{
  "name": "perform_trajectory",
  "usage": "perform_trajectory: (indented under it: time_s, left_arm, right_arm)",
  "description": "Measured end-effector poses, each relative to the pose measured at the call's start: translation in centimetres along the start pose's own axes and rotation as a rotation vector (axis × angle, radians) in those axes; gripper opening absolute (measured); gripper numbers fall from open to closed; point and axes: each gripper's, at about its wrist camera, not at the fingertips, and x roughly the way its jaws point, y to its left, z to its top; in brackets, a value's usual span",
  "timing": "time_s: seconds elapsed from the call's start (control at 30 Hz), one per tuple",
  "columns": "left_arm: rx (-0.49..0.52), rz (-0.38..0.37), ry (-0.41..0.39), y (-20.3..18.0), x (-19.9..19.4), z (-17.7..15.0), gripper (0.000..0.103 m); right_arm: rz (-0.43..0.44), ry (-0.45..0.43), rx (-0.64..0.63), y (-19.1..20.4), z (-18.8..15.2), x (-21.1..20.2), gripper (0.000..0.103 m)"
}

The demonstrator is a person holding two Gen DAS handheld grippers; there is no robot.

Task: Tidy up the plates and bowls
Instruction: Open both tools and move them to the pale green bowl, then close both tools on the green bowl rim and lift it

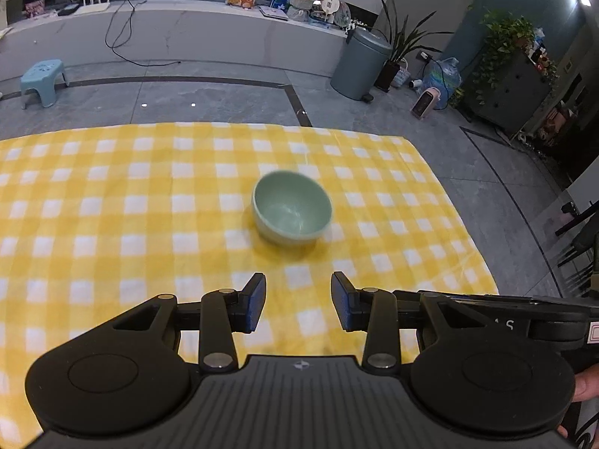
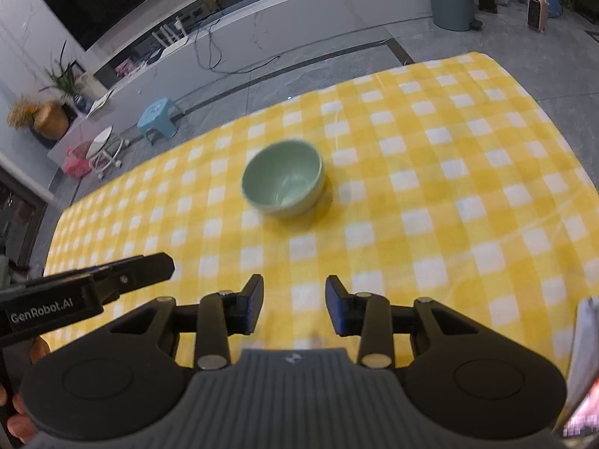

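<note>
The left gripper (image 1: 298, 301) is seen with its two blue-padded black fingers (image 1: 254, 301) spread wide apart; nothing is held between them and nothing is touched. The right gripper (image 2: 294, 305) is likewise found with its fingers set well apart, empty and clear of any object. In the right wrist view, part of the left gripper's black body, marked "GenRobot.AI", is noted at nine o'clock.

One pale green ceramic bowl (image 1: 292, 207) is counted. It stands upright and empty on the yellow-and-white checked tablecloth (image 1: 112, 205), at twelve o'clock from the left gripper and well apart from its fingertips. From the right gripper the same bowl (image 2: 283, 179) is placed at about twelve o'clock, slightly toward eleven, also well apart. Its outline is slightly blurred in both views.

One cloth is counted, spread flat.

Beyond the cloth, on the grey tiled floor, one light blue plastic stool (image 1: 43, 80) is recorded at ten o'clock and one grey cylindrical pedal bin (image 1: 359, 63) at one o'clock.
</note>
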Motion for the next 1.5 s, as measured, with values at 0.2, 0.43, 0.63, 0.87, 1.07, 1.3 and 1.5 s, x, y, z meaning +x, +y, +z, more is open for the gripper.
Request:
perform_trajectory:
  time_s: [0.2, 0.43, 0.63, 0.87, 1.07, 1.3, 1.5]
  left_arm:
    - [-0.012, 0.04, 0.02, 0.9, 4.3, 3.0, 0.044]
    - [-0.061, 0.072, 0.052, 2.5, 8.5, 4.6, 0.044]
    - [-0.06, 0.094, 0.087, 3.0, 11.1, 5.2, 0.043]
    - [-0.084, 0.1, 0.102, 3.5, 12.8, 5.7, 0.031]
    - [-0.084, 0.111, 0.127, 3.5, 14.0, 5.9, 0.02]
    - [-0.057, 0.143, 0.137, 3.4, 14.5, 5.8, 0.009]
    - [-0.054, 0.171, 0.148, 3.0, 13.9, 5.7, 0.008]
  right_arm:
    - [-0.044, -0.007, -0.004, 0.1, 4.1, 3.6, 0.035]
    - [-0.071, 0.035, 0.034, -0.3, 6.7, 8.6, 0.03]
    - [-0.091, 0.061, 0.037, -0.6, 7.7, 11.4, 0.027]
    - [-0.092, 0.084, 0.05, -0.6, 8.5, 13.4, 0.02]
    - [-0.1, 0.093, 0.062, -0.7, 8.8, 14.7, 0.017]
    - [-0.112, 0.102, 0.08, -1.0, 8.8, 15.1, 0.008]
    - [-0.117, 0.12, 0.108, -1.0, 8.6, 14.9, 0.007]
